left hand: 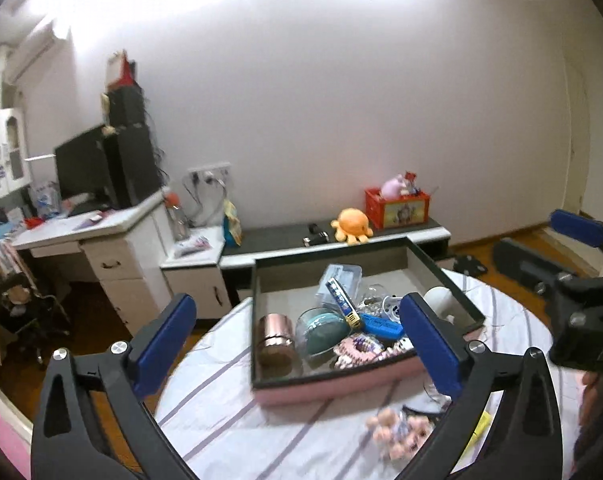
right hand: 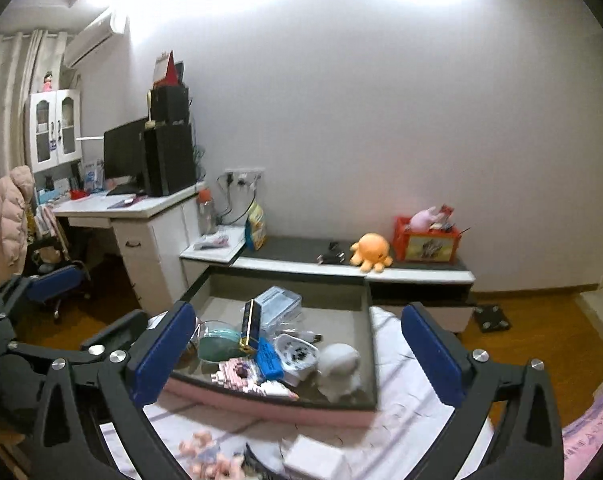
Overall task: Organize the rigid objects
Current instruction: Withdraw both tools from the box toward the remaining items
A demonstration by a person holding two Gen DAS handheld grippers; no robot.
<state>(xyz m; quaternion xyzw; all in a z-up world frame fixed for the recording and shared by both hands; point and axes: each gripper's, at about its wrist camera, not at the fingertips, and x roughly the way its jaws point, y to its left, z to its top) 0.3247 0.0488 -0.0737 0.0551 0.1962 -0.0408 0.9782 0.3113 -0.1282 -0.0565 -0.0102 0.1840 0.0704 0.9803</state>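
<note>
A pink box (left hand: 333, 386) with a grey inside stands on the striped round table (left hand: 229, 408). It holds a rose-gold can (left hand: 275, 338), a teal glass bowl (left hand: 321, 332), a blue case (left hand: 381, 324), a pink bead piece (left hand: 359, 348) and a white figure (right hand: 339, 366). My left gripper (left hand: 297, 346) is open and empty, hovering in front of the box. My right gripper (right hand: 297, 354) is open and empty, also in front of the box (right hand: 261, 404); it shows at the right edge of the left wrist view (left hand: 581, 280).
A pink bead bracelet (left hand: 397, 428) and a white block (right hand: 317, 460) lie on the table near me. Behind stand a white desk (left hand: 101, 236) with a monitor, and a low shelf (left hand: 341, 240) with an orange octopus plush (left hand: 351, 226) and a red box (left hand: 397, 206).
</note>
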